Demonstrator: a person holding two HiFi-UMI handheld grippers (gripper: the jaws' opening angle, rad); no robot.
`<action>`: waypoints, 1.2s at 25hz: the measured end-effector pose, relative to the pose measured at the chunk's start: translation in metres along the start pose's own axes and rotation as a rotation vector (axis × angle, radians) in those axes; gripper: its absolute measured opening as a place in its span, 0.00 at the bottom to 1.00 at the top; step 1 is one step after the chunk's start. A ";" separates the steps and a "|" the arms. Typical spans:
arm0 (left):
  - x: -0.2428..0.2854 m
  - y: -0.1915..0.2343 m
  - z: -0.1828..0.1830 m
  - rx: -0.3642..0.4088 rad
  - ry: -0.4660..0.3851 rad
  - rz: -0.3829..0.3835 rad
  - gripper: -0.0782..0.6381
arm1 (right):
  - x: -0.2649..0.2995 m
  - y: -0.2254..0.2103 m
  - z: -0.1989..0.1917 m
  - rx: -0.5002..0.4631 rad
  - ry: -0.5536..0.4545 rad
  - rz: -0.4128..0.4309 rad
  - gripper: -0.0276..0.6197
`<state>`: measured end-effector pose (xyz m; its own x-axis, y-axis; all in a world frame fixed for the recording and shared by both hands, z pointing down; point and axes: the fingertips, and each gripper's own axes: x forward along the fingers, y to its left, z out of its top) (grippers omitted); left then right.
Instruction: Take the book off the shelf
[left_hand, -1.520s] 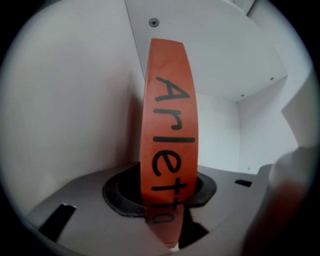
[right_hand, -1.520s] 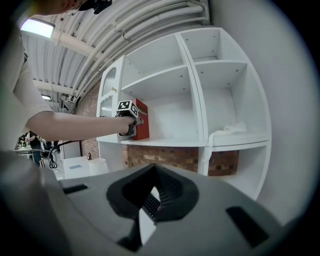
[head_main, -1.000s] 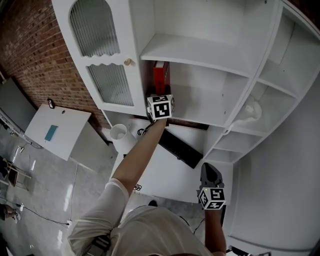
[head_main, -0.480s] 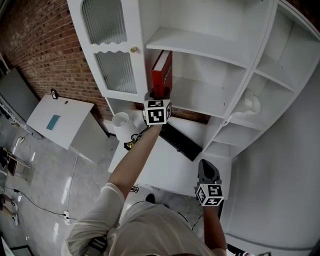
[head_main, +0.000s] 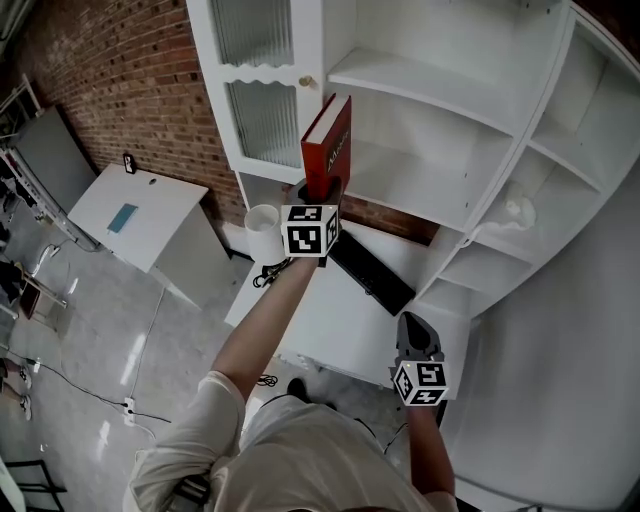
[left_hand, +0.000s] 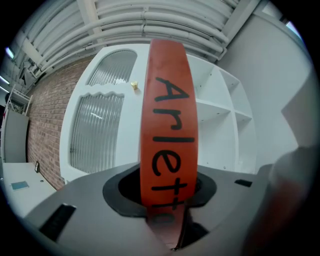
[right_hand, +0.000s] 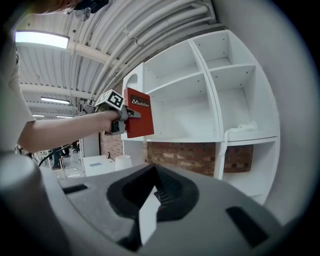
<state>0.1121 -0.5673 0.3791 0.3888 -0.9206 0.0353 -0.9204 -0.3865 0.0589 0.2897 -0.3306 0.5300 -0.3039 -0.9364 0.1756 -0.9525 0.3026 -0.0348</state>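
The red book (head_main: 330, 150) with black lettering on its spine (left_hand: 167, 130) stands upright in front of the white shelf unit (head_main: 420, 190), clear of its compartment. My left gripper (head_main: 322, 192) is shut on the book's lower end, and the spine fills the middle of the left gripper view between the jaws. From the right gripper view the book (right_hand: 139, 114) and the left gripper (right_hand: 125, 120) show at arm's length before the shelves. My right gripper (head_main: 415, 328) hangs low at the right over the desk's edge, jaws together with nothing between them (right_hand: 152, 187).
A black keyboard (head_main: 372, 275) and a white cup (head_main: 262, 222) lie on the white desk (head_main: 320, 325) under the shelves. A glass-fronted cabinet door (head_main: 268, 120) is left of the book. A white cloth (head_main: 515, 212) lies on a right shelf. A low white table (head_main: 140, 215) stands at the left.
The left gripper has drawn the red book out of the shelf compartment toward me; more of the book now shows in front of the shelves. The right gripper has shifted only a little.
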 end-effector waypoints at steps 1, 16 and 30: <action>-0.005 0.003 0.000 0.004 -0.001 0.002 0.31 | 0.001 0.002 0.001 -0.004 -0.002 0.006 0.05; -0.072 0.049 -0.009 0.064 -0.035 -0.054 0.32 | 0.032 0.041 0.032 -0.051 -0.032 -0.001 0.05; -0.128 0.070 -0.035 0.070 -0.065 -0.108 0.32 | 0.030 0.044 0.045 -0.066 -0.039 -0.085 0.05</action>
<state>-0.0006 -0.4750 0.4138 0.4840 -0.8745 -0.0321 -0.8751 -0.4839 -0.0105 0.2377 -0.3537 0.4898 -0.2241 -0.9649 0.1370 -0.9717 0.2319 0.0439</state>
